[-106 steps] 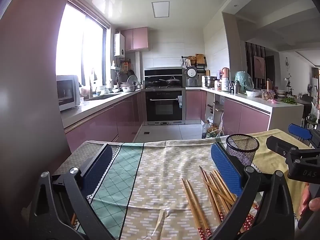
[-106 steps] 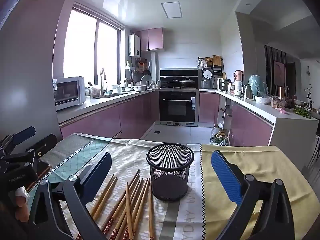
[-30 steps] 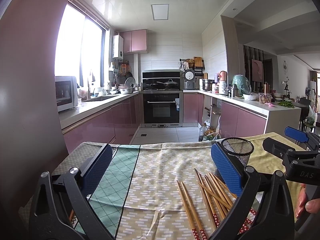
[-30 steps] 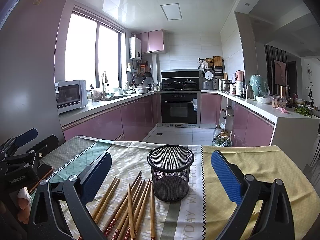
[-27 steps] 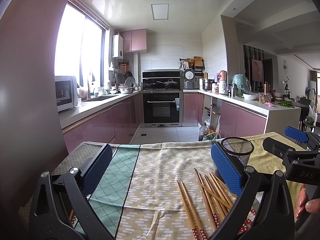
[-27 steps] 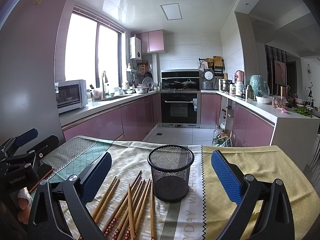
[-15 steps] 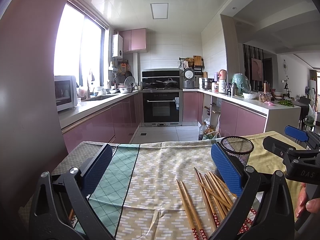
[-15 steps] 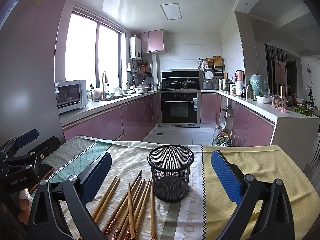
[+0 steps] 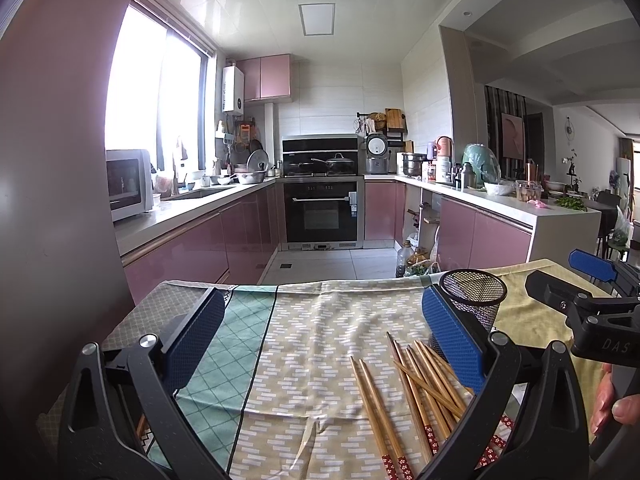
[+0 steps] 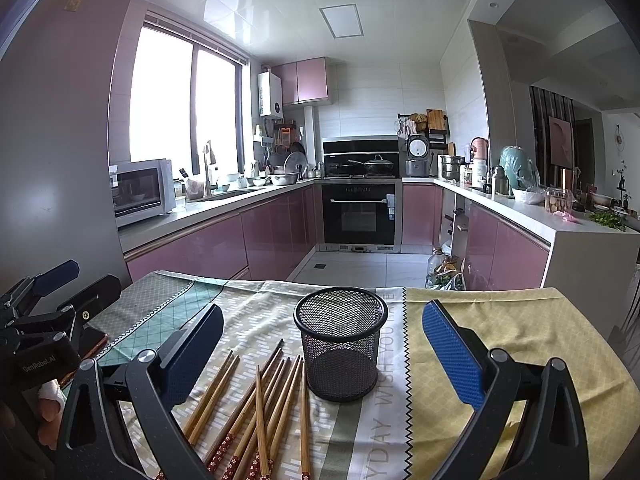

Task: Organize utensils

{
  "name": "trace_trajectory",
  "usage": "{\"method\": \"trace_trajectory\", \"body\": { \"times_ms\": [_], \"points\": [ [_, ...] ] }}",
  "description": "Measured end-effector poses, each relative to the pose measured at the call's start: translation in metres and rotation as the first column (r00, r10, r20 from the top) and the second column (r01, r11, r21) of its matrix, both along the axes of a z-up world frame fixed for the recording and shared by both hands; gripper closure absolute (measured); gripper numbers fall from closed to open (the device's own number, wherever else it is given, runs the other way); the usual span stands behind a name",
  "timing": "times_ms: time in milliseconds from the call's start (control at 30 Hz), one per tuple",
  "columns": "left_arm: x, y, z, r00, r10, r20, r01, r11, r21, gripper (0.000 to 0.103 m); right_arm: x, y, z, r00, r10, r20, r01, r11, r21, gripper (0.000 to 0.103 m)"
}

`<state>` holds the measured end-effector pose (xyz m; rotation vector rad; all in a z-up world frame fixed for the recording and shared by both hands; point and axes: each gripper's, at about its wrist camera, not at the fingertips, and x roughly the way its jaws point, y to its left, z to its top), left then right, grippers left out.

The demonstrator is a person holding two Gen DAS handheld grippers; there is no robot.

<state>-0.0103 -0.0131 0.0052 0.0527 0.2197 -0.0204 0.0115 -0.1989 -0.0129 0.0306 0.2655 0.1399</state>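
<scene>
**Right wrist view: chopsticks and mesh cup ahead of two wide, empty grippers**

The right wrist view looked along the right gripper [image 10: 322,360], whose blue-padded fingers [image 10: 450,354] stood wide apart with nothing between them but the things on the desk [image 10: 520,332]. The black mesh cup [image 10: 340,344] stood upright on the patterned cloth [image 10: 256,312], framed between the two fingers and a little left of the midline. The wooden chopsticks [image 10: 260,408] lay loose and fanned on the cloth just left of and nearer than the cup, their red flower-patterned ends pointing toward the camera; the rightmost stick lay just beside the cup's base. The chopsticks lay nearer the left finger than the right, below the gripper and apart from it.

At the left edge of that view the left gripper [image 10: 60,292] showed side-on, with part of a hand [image 10: 50,404] behind it.

In the left wrist view the left gripper [image 9: 320,336] was likewise spread wide and empty. The chopsticks [image 9: 416,388] lay on the cloth toward its right finger [image 9: 452,344], some passing behind that finger, and the mesh cup [image 9: 474,298] stood farther off, partly hidden by the same finger. The right gripper [image 9: 588,292] reached in from the right edge, with fingertips of a hand [image 9: 612,400] near it.
</scene>
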Motion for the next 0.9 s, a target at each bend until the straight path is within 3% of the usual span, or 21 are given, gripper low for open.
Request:
{"method": "trace_trajectory", "body": {
  "times_ms": [433, 667, 900],
  "points": [
    [0.011, 0.003, -0.006, 0.999, -0.009, -0.042, 0.01, 1.0, 0.003, 0.006, 0.0, -0.005, -0.004, 1.0, 0.017, -0.022, -0.017, 1.0, 0.004, 0.007],
    [0.026, 0.004, -0.018, 0.987, -0.065, -0.149, 0.068, 0.998, 0.01, 0.012, 0.012, 0.001, -0.019, 0.984, 0.106, -0.147, -0.11, 0.994, -0.026, 0.009],
    [0.059, 0.006, -0.053, 0.918, -0.156, -0.364, 0.157, 0.987, -0.028, 0.037, 0.033, 0.014, -0.054, 0.916, 0.185, -0.357, -0.213, 0.976, -0.04, 0.052]
  ]
}}
